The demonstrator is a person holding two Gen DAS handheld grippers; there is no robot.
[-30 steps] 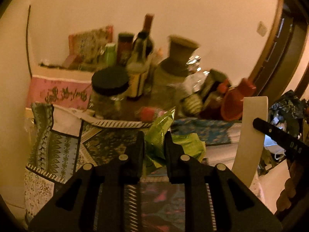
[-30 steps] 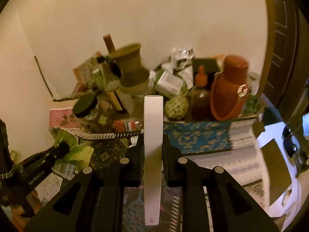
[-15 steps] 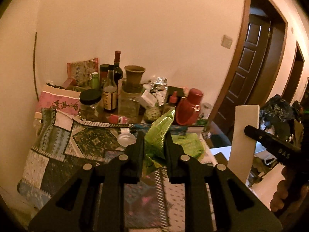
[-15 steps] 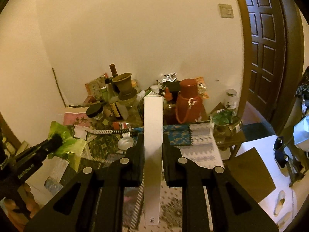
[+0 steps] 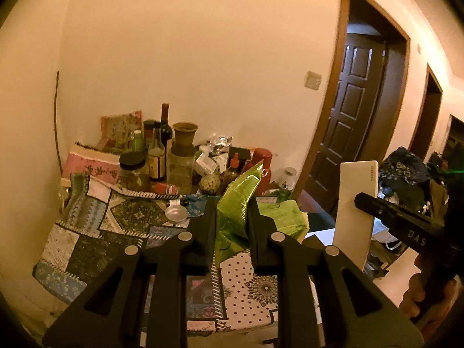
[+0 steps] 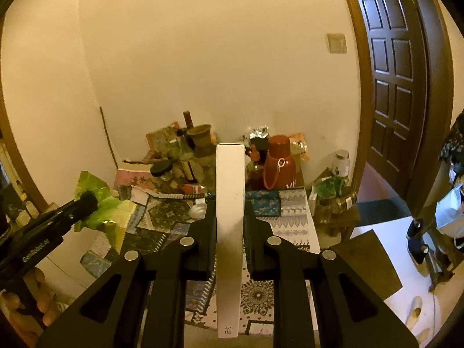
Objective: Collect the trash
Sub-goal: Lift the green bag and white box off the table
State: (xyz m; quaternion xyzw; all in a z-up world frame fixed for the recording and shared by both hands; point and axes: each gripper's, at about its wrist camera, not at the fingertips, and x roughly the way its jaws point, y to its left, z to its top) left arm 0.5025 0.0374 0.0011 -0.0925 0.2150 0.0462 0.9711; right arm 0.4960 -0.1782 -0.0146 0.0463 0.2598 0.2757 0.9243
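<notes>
My left gripper (image 5: pixel 232 217) is shut on a crumpled green foil wrapper (image 5: pixel 237 203), which sticks up and spills to the right of the fingers. My right gripper (image 6: pixel 230 214) is shut on a flat white box (image 6: pixel 230 203) held on edge. Both are raised in the air, back from a table under a patchwork cloth (image 5: pixel 121 220). In the left wrist view the white box (image 5: pixel 355 208) and the right gripper (image 5: pixel 374 201) show at the right. The right wrist view has the wrapper (image 6: pixel 98 203) and the left gripper (image 6: pixel 87 201) at its left.
The back of the table holds bottles (image 5: pixel 158 156), a black-lidded jar (image 5: pixel 132 171), a clay pot (image 5: pixel 184 139), a red flask (image 6: pixel 279 168) and foil packs. A small metal lid (image 5: pixel 175 213) lies on the cloth. A dark door (image 6: pixel 397 87) stands right, with a low stool (image 6: pixel 336 211) and shoes (image 6: pixel 416 249) on the floor.
Both grippers have pulled back and upward from the table with their loads; the table looks smaller and farther, and the doors and floor have come into view.
</notes>
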